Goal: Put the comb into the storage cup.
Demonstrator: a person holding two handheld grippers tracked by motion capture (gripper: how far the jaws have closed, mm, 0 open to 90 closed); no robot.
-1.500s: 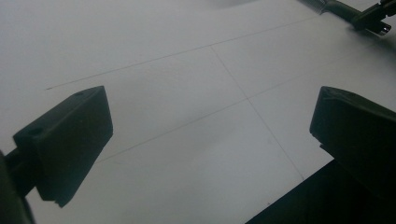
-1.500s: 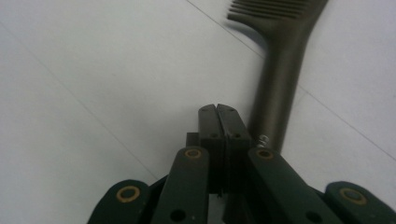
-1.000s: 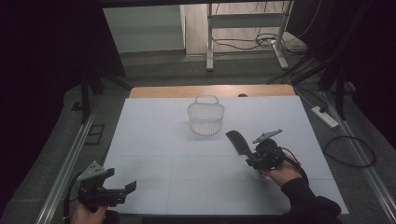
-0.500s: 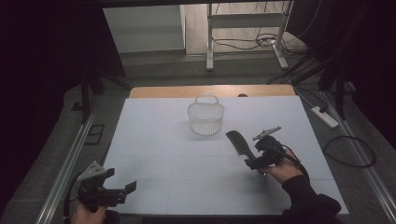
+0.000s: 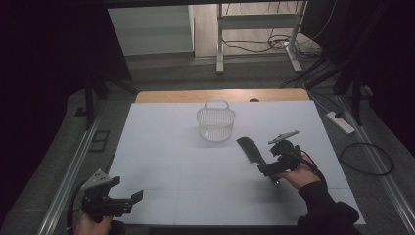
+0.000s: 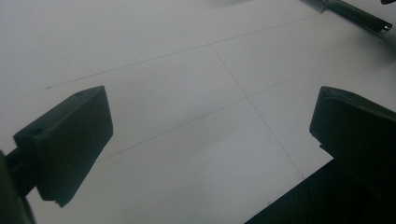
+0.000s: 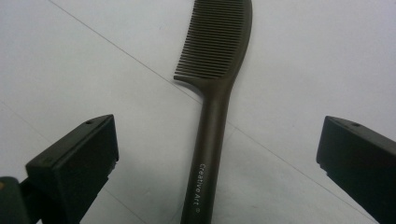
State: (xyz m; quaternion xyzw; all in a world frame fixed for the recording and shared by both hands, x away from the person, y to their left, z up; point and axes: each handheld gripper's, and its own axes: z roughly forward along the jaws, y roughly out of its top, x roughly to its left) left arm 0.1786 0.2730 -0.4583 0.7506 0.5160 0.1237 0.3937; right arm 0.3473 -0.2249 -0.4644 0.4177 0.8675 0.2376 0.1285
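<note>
The right gripper is standing with its jaws wide apart; they have just been opening, and the comb is lying between them, untouched by either pad. In the right gripper view the comb's handle is running up the middle from the bottom edge, with its teeth at the top facing left, flat on the white table. White lettering is showing on the handle.

In the high view the right gripper is sitting at the right of the table, held in a hand coming from a dark sleeve. The comb is pointing away from it, up and to the left, toward a white wire basket standing near the far middle of the table, apart from the comb.

The left gripper is hovering at the near left corner, well apart from the comb, its jaws also wide with nothing between them, as the left gripper view is showing.
</note>
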